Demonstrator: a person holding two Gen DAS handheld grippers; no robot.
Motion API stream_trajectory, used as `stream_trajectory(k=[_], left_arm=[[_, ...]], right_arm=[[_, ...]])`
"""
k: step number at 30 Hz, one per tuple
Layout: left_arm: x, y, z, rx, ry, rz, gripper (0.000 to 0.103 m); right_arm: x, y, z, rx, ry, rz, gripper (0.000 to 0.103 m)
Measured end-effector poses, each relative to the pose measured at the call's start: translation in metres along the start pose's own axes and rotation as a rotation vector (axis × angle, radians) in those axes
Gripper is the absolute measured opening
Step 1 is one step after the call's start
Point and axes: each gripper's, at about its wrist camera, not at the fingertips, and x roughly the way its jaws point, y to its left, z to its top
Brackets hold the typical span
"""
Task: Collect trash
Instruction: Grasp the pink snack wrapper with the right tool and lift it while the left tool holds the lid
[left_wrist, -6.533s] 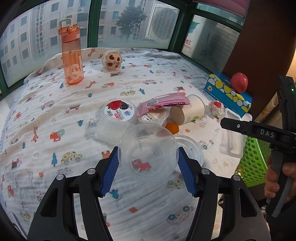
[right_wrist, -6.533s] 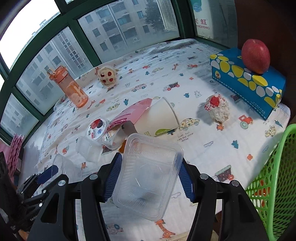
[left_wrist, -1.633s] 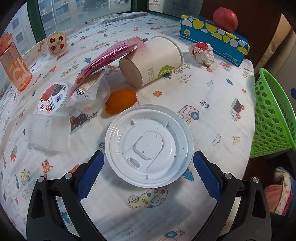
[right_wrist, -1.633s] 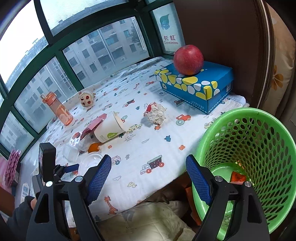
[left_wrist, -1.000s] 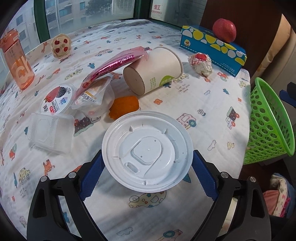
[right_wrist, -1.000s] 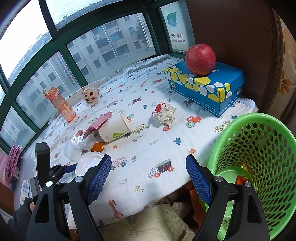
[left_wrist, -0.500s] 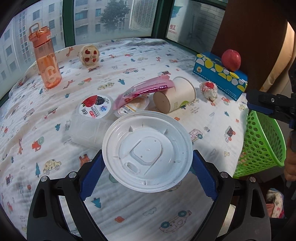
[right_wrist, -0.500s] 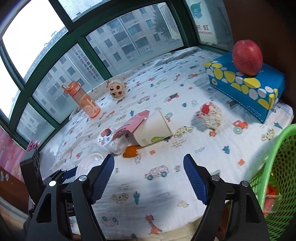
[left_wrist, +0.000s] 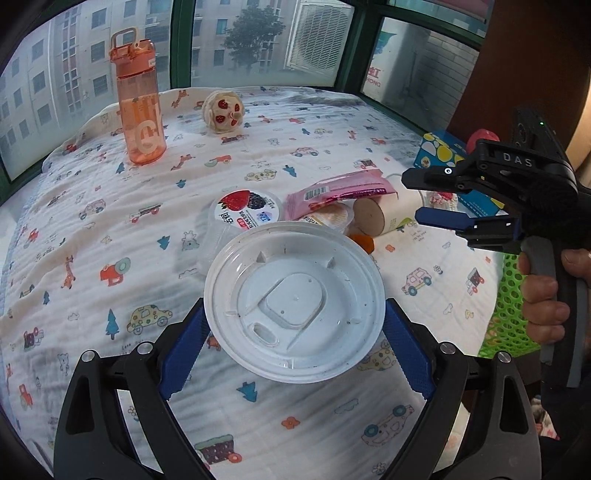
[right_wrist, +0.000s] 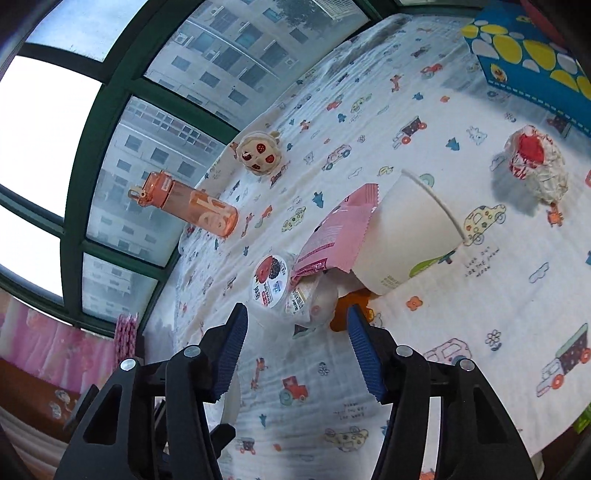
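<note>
Left wrist view: the left gripper (left_wrist: 293, 328) pinches a round white plastic lid (left_wrist: 294, 300) by its rim, both blue pads pressed to opposite edges, the lid held flat above the white cartoon-print cloth (left_wrist: 110, 229) with its face tilted toward the camera. Bare cloth spreads to the left of the claw and beneath it. Just beyond the lid lies a trash cluster: a berry-labelled yogurt cup (left_wrist: 245, 212), a pink foil wrapper (left_wrist: 340, 192), a white paper cup (left_wrist: 388, 216) on its side with its base toward the claw, and an orange scrap (left_wrist: 364, 242). Far ahead to the left an orange water bottle (left_wrist: 138, 99) stands upright near the cloth's window edge, with a small round plush toy (left_wrist: 223, 110) beside it. To the right, a hand (left_wrist: 546, 291) holds the right gripper (left_wrist: 410, 197), and behind it a green mesh basket (left_wrist: 513, 310) sits past the cloth's right edge.

Right wrist view: the right gripper (right_wrist: 295, 317) is closing, with nothing between its blue pads. The yogurt cup (right_wrist: 269, 282) and orange scrap (right_wrist: 351, 304) lie just ahead of the tips. The paper cup (right_wrist: 406, 236) lies beyond, long axis slanting, open mouth up and to the right, the wrapper (right_wrist: 336, 232) draped against it. A crumpled white and red paper ball (right_wrist: 535, 166) rests well to the right, before a blue box with yellow spots (right_wrist: 532, 59). Open cloth (right_wrist: 480, 332) fills the room right of the claw.
</note>
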Motion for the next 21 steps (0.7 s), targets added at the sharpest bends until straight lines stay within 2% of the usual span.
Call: stream_trajectory(k=[5,14,19,21], left_arm=[[0.002,0.01,0.0,-0.015,0.001,-0.004,0.089],[0.008,0.019,-0.001,-0.032,0.015,-0.017,0.089],[0.013,0.02,-0.002,-0.037,0.026,-0.023,0.089],[0.014,0.021,-0.002,-0.038,0.029,-0.022,0.089]], right_arm=[[0.019,-0.001,0.012,0.06,-0.003,0.01,0.05],[0.048,-0.009,0.023,0.137,-0.024,-0.032,0.045],[0.057,-0.017,0.024,0.179,-0.047,-0.034,0.029],[0.058,-0.019,0.023,0.181,-0.049,-0.022,0.017]])
